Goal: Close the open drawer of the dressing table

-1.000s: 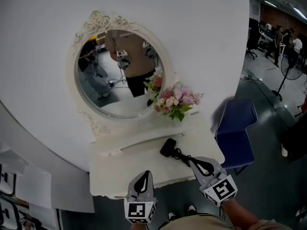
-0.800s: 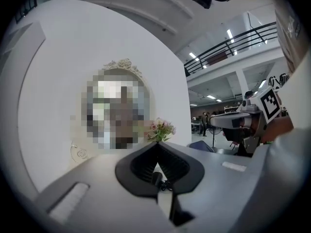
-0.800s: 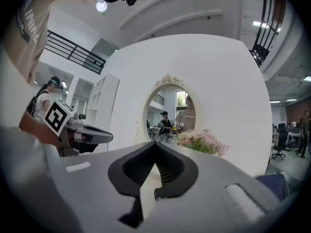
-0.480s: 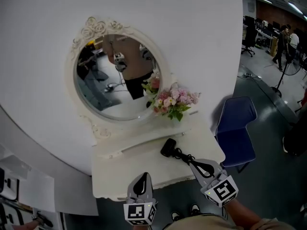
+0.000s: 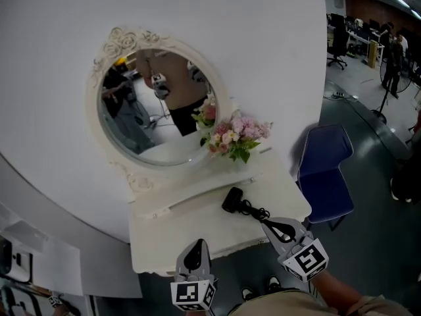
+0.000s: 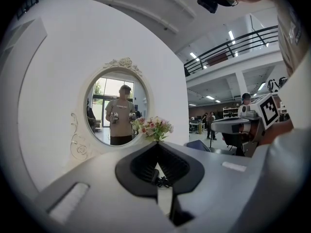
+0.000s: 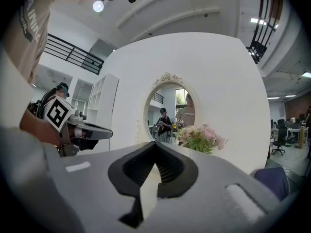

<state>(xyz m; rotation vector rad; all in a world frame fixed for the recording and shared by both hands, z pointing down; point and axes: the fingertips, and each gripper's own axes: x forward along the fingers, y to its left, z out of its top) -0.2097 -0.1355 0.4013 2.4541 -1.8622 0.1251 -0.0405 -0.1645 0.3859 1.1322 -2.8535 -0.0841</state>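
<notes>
Position: our left gripper (image 5: 196,243) and right gripper (image 5: 266,224) are at the front edge of the dressing table (image 5: 177,226).
Jaws: both pairs pinched together, empty.
Table: white, scalloped edge.

Looks like a big open lab or office hall, not a home. The dressing table (image 5: 197,239) is a staged prop against a curved white backdrop (image 5: 263,58). Office chairs (image 5: 339,43) and people (image 5: 395,50) upper right in the head view, mezzanine railing (image 6: 233,45) upper right in the left gripper view.
</notes>
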